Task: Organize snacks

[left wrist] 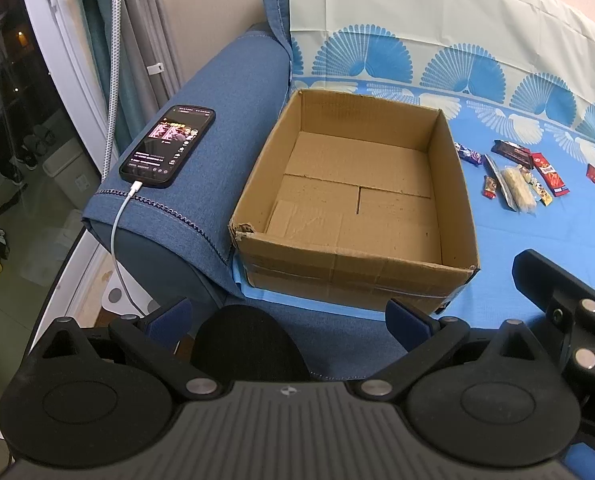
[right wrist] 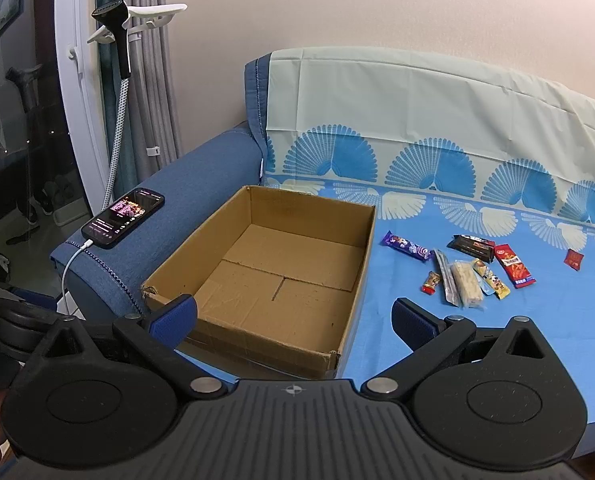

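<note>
Right wrist view: cardboard box (right wrist: 281,276) sits empty, snacks (right wrist: 477,268) all loose on the sofa (right wrist: 457,340); both claws, right claw (right wrist: 293,316) and left claw (left wrist: 289,316), spread wide, holding nothing.

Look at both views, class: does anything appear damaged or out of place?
Yes. The cardboard box has a torn, crumpled near-left corner, and a charging phone lies on the sofa armrest, apart from the snacks.
</note>
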`<state>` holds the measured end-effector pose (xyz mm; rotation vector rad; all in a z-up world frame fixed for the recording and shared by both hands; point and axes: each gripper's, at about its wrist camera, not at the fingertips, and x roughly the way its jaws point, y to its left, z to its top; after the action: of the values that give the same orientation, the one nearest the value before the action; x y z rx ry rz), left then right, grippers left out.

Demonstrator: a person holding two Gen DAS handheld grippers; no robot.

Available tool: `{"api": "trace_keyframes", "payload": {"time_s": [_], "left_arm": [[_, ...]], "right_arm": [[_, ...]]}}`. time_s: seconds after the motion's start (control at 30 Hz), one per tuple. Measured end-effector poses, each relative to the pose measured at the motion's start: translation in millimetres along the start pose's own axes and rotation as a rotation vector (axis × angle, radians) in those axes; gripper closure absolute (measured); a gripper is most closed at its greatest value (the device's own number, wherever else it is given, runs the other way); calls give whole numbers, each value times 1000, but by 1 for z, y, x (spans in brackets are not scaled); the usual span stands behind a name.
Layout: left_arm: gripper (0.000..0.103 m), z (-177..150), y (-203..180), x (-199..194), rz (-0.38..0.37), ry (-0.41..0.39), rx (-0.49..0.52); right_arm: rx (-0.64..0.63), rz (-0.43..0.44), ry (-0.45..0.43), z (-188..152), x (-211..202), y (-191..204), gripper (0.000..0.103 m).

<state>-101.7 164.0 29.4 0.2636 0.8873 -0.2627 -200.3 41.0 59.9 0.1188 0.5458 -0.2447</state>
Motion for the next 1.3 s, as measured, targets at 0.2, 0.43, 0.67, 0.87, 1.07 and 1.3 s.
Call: {"api": "trace_keyframes", "payload": {"time_s": [0.2,0.43,0.67,0.87,1.07,1.3], "left_arm": [[0,1,-1,2,5,6,5],[0,2,-3,7,16,20,17],[0,5,-15,13,26,38,50],[0,12,-34,19,41,58,90],[0,25,-69,28,-9,99,153],[0,59,-139,42,-109,132,219]], "right_arm": [[-2,-6,47,2,4,-1,0],[18,-2,32,1,6,-6,0],[61,-35,47,0,11,-25,0],[105,-88,31,-4,12,-52,0],[211,-128,23,-11,14,-99,0],[371,-270,15,-26,16,-186,0]]}}
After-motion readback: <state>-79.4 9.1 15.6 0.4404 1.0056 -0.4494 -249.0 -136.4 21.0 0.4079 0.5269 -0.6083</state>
